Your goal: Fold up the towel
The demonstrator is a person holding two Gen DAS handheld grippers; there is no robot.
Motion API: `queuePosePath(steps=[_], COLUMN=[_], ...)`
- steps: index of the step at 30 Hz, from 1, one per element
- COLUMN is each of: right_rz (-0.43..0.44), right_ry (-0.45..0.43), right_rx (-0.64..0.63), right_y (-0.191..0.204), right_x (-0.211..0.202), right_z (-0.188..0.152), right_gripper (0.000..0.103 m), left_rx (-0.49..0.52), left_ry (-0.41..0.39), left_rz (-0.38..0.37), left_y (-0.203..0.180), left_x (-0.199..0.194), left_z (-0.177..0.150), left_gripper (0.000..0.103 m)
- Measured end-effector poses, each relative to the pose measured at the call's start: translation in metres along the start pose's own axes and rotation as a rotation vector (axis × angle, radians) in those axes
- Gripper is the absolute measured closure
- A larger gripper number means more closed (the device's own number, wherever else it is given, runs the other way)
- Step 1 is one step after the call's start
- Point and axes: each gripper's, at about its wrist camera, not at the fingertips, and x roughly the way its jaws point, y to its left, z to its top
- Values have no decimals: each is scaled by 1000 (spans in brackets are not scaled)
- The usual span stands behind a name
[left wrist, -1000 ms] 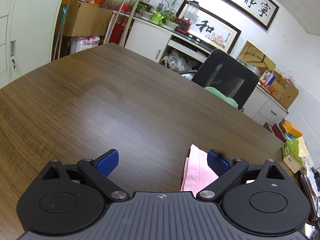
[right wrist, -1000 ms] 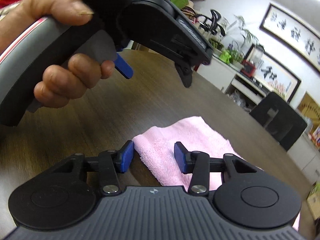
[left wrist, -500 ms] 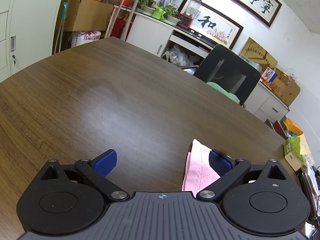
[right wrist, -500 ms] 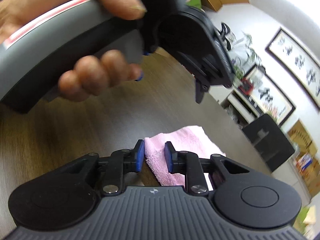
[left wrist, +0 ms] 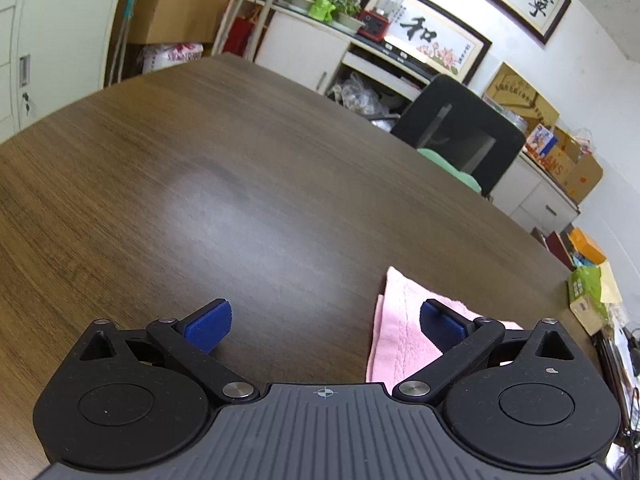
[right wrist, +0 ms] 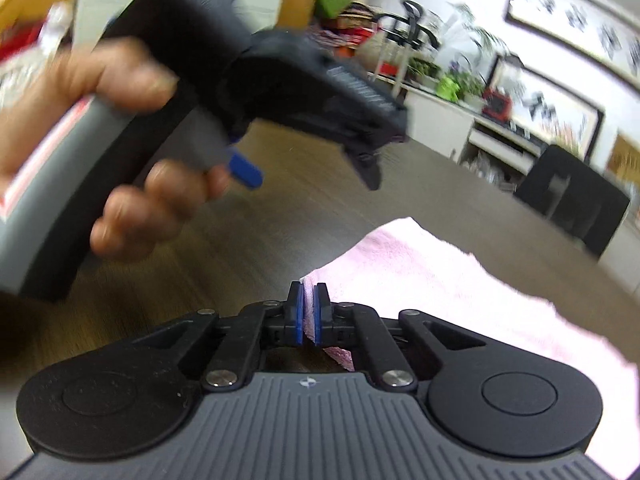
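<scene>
The right claw (right wrist: 306, 312), low centre in its view, is pinched tight on the near corner of the pink towel (right wrist: 432, 280), which spreads to the right over the table (right wrist: 248, 232). The left claw (left wrist: 324, 322) gapes wide, its right pad over the towel's edge at lower right, gripping nothing. Best to clamp that edge too before lifting, so both corners rise level and the fold lands square.
</scene>
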Motion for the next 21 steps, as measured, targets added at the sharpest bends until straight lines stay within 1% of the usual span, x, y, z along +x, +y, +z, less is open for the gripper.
queuePosePath(steps=[6,8,11,13,15,16,18,21], right_rz=[133,146,142,142,131,130,125,125], right_ry=[-67,-94,-124,-137,-142,-142,-144,-158], right_rx=[243,281,298,304,302,302,299,288], right_y=[-40,-48,-54,-56,-73,-75,-77,-72], right_x=[-29,-37,-49,-54,-49,-49,-51,-57], right_z=[6,5,4,4,5,4,3,2], right_gripper=[98,98,98,98,98,98,98,98], left_rx=[21,22,16,10,-1,-9,-35,-51], left_ry=[23,44,79,84,92,100,128,151], left_rz=[-15,-28,-62,-70,-83,-96,-147,-207], left_y=[-4,-5,-6,-7,-6,-5,-3,-3], left_x=[3,5,7,7,7,7,8,13], left_z=[-4,-6,-8,-8,-9,-9,-9,-10], left_gripper=[1,1,1,2,2,3,4,8])
